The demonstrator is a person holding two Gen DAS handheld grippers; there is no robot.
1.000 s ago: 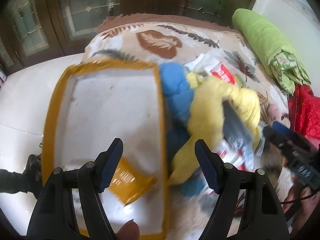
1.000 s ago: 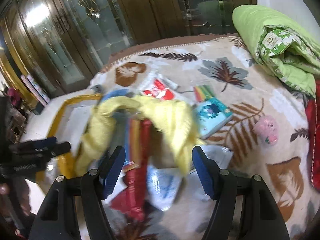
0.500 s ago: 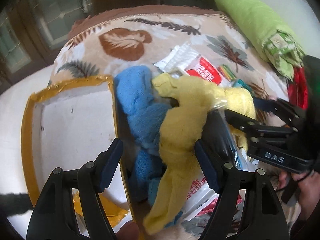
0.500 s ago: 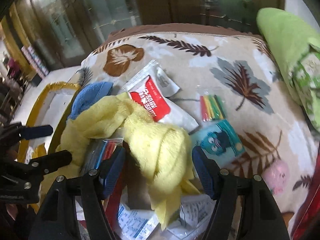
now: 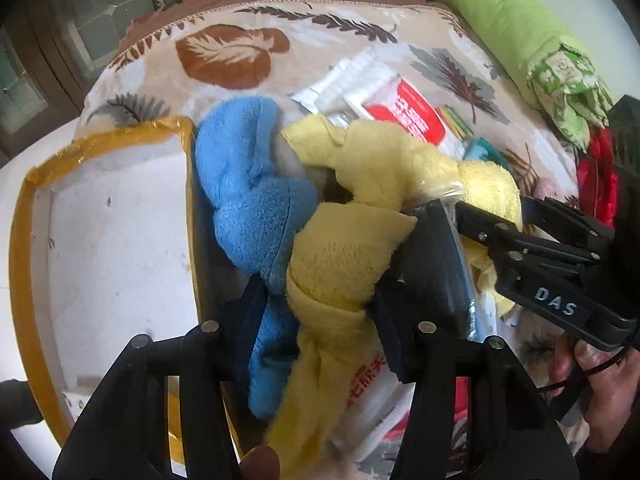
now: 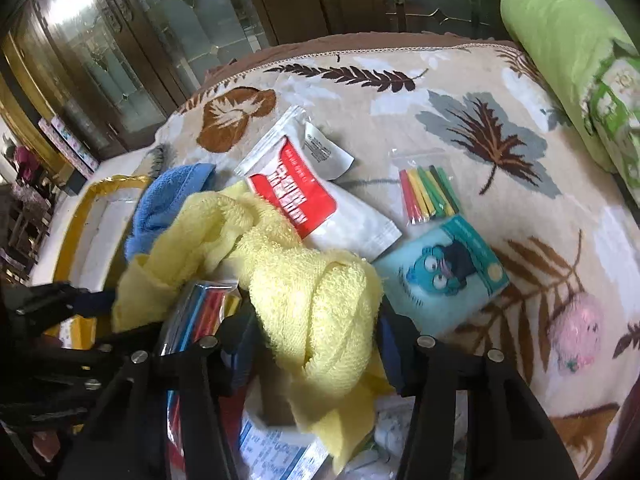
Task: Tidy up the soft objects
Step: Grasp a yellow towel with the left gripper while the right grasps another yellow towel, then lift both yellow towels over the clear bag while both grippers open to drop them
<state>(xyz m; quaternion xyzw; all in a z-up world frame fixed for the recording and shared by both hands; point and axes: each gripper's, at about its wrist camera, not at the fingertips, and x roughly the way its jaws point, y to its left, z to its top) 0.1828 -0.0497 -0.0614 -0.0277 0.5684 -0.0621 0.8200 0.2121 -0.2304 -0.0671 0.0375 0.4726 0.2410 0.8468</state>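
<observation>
Two hand-held grippers work over a bed spread with a leaf-patterned blanket [image 6: 460, 80]. Both have just been closing, each on a different part of one yellow towel [image 6: 312, 308].

Left wrist view: the left gripper [image 5: 320, 300] clamps a bunched section of the towel low in the centre. A blue towel [image 5: 248, 192] lies pressed against it at 10 o'clock, and part of it seems to sit between the jaws too, though the folds make that hard to confirm. At 9 o'clock is a white foam box [image 5: 116, 248] with yellow-taped edges; nothing soft lies in the part shown. The right gripper [image 5: 480, 220] reaches in from 3 o'clock to the far end of the yellow towel.

Right wrist view: that gripper's jaws press a thick roll of the yellow towel at centre-bottom.

Progress: early. I judge the towels to be gripped but not yet sorted; both lie on the bed beside the box, over a heap of packets. Moving them, probably to the box, is left.

Only the right view shows the red-and-white packet [image 6: 312, 196] in full, a bag of coloured sticks [image 6: 428, 196] at 1 o'clock, a teal cartoon packet [image 6: 444, 276] at 3 o'clock and a small pink plush toy [image 6: 576, 332] further right. Only the left view shows the box floor and a person's hand [image 5: 600, 380] at 4 o'clock.
</observation>
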